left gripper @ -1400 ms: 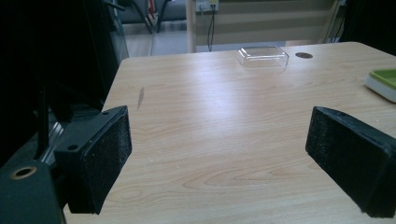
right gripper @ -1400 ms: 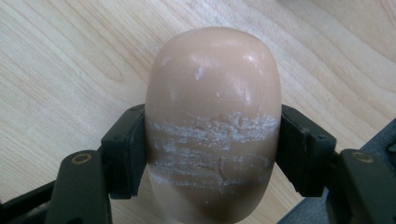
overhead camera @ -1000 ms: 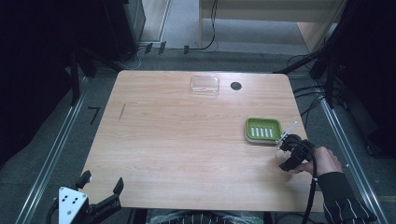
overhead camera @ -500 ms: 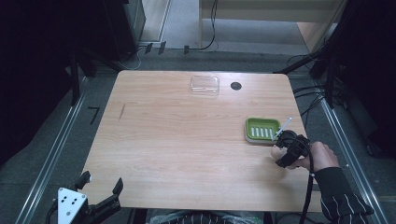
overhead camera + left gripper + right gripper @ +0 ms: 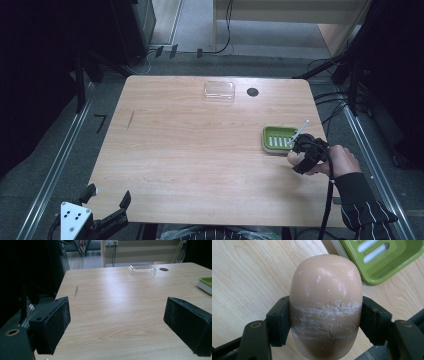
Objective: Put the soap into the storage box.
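While my left gripper (image 5: 107,216) waits released at the near left edge of the desk (image 5: 200,150), my right gripper (image 5: 325,322) is grasping the soap (image 5: 325,302), just beside the green soap dish (image 5: 280,138); placing it remains. Dark racks and cables surround the desk.

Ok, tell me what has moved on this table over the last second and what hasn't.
The right tool, shut on the soap bar, has moved up the high view, closer to the green soap dish. The left tool kept its place, jaws open. The dish and the clear lid stayed put.
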Demonstrator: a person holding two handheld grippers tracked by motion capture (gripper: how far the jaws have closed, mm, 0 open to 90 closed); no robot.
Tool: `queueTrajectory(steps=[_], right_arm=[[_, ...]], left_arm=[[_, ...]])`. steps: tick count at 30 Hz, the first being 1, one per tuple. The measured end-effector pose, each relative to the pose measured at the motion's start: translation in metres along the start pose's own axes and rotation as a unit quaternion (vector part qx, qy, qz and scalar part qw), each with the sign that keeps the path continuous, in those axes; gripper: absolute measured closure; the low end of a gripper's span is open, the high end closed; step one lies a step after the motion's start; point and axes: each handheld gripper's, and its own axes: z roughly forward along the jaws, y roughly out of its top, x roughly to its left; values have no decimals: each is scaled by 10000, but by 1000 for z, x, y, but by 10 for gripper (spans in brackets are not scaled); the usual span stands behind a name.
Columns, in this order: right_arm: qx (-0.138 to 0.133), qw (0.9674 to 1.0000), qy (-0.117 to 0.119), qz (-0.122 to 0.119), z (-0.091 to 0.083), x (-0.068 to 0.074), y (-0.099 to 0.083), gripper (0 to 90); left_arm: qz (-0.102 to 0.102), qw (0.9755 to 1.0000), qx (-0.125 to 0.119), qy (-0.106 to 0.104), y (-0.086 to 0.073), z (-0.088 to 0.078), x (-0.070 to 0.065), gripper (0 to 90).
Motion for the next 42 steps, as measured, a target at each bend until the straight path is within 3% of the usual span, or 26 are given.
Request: queueTrajectory(steps=[42], right_arm=[[-212, 9980, -182, -568, -15, -19, 28, 338]], left_arm=[[18, 10000, 11, 23, 0, -1, 0, 72]])
